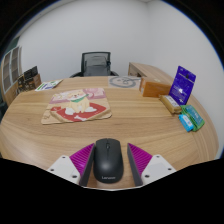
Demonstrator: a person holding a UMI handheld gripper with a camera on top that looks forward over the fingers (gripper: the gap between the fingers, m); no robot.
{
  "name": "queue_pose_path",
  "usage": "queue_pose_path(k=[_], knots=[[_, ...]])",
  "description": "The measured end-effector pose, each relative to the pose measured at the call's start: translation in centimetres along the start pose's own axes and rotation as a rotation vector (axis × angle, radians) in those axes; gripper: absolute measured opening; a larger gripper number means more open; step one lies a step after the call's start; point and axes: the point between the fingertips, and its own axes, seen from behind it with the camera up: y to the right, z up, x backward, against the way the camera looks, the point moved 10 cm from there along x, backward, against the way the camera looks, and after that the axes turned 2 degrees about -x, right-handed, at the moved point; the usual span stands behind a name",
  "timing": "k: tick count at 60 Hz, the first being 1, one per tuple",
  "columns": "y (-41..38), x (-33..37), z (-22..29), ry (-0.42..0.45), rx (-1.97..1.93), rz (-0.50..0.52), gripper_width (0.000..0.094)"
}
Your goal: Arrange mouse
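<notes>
A black Lenovo mouse (107, 161) sits between my two fingers, with the magenta pads (84, 160) pressing against both of its sides. My gripper (110, 150) is shut on it and holds it over the near edge of the round wooden table (140, 125). A mat with a cartoon picture (75, 104) lies on the table beyond the fingers, a little to the left.
A round coaster-like disc (124, 81) lies at the far middle, with a wooden box (150, 78) to its right. A purple box (184, 82) and a teal packet (192, 118) stand at the right edge. Books (25, 80) are at the far left, and a black chair (94, 64) stands behind the table.
</notes>
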Motion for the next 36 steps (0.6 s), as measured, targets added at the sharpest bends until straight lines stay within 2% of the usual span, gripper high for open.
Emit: queue_pose_path(k=[4, 13, 25, 36], knots=[[-0.5, -0.1, 0.0, -0.001, 0.008, 0.015, 0.0506], [-0.6, 0.0, -0.1, -0.007, 0.004, -0.005, 0.0465], [-0.4, 0.1, 0.0, -0.015, -0.023, -0.013, 0.0332], [0.5, 1.7, 1.3, -0.019, -0.062, -0.053, 0.0311]])
